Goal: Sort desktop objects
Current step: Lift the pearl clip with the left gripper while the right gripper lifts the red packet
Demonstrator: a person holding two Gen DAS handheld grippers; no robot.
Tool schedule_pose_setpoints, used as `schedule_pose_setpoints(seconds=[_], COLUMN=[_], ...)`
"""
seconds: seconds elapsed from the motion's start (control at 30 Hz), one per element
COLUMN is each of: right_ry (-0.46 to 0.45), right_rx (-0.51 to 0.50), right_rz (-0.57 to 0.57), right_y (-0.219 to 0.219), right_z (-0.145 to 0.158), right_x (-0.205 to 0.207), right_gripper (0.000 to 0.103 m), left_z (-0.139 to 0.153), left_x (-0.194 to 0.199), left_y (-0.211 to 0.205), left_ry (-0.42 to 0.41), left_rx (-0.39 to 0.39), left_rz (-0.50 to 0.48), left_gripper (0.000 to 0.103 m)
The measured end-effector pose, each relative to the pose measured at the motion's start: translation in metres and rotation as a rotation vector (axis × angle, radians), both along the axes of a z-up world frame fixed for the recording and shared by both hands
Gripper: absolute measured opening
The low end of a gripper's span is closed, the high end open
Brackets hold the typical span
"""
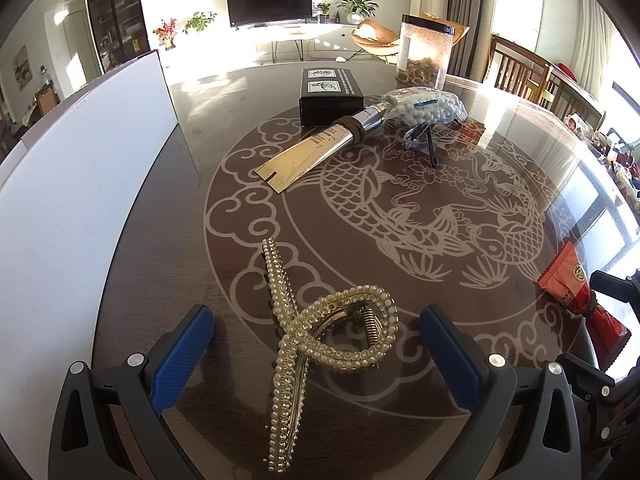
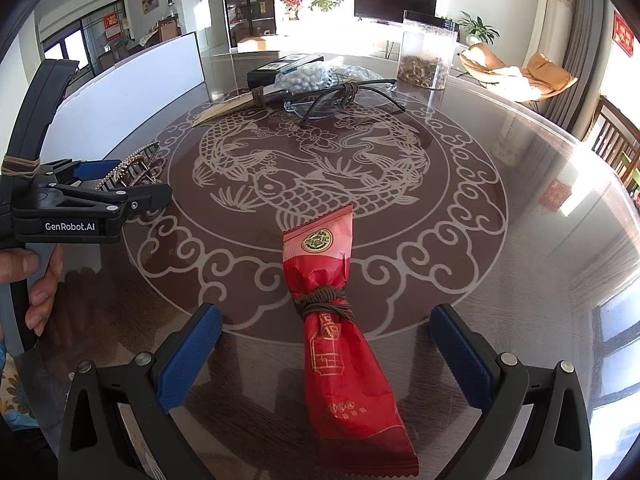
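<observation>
Between the spread blue pads of the left gripper (image 1: 316, 352) lies a pearl-studded hair claw (image 1: 316, 340), flat on the round glass-topped table (image 1: 400, 280); neither pad touches it, so the jaws stand wide apart with nothing held. The right gripper (image 2: 326, 354) is likewise spread wide, its pads clear on both sides of a red snack packet (image 2: 340, 340) that lies lengthwise on the glass, bound near its middle with brown cord (image 2: 324, 302). In the right wrist view a hand (image 2: 36, 284) grips the handle of the left tool at the left edge. Farther across the table, grouped together, are a gold tube (image 1: 320, 148) wrapped with a brown band, a black box (image 1: 330, 96), a clear bag of white beads (image 1: 428, 104) and a pair of glasses (image 2: 348, 96). A clear canister (image 1: 424, 52) with a dark lid stands beyond them. A white board (image 1: 80, 200) stands along the table's left side.
</observation>
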State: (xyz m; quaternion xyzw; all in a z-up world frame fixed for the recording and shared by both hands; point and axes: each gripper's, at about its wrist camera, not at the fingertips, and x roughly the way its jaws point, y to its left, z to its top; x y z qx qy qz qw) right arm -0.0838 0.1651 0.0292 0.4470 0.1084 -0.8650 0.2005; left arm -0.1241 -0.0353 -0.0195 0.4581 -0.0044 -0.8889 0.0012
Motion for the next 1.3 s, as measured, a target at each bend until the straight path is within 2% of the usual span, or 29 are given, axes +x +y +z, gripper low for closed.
schedule_pose_setpoints(seconds=[1.2, 1.3], right_ry=[0.002, -0.069], right_rx=[0.003, 0.035], right_rz=[0.004, 0.059], right_y=[-0.0007, -0.0027], right_z=[0.0001, 0.0008], right_x=[-0.0001, -0.0081], right_gripper=[0.103, 0.103], left_z=[0.0005, 0.0015], left_x=[0.0006, 0.0044], left_y=[0.0004, 0.0007], left_ry=[-0.005, -0.020], left_rx=[0.002, 0.002], left_rz=[-0.002, -0.071], left_gripper=[0.103, 0.103])
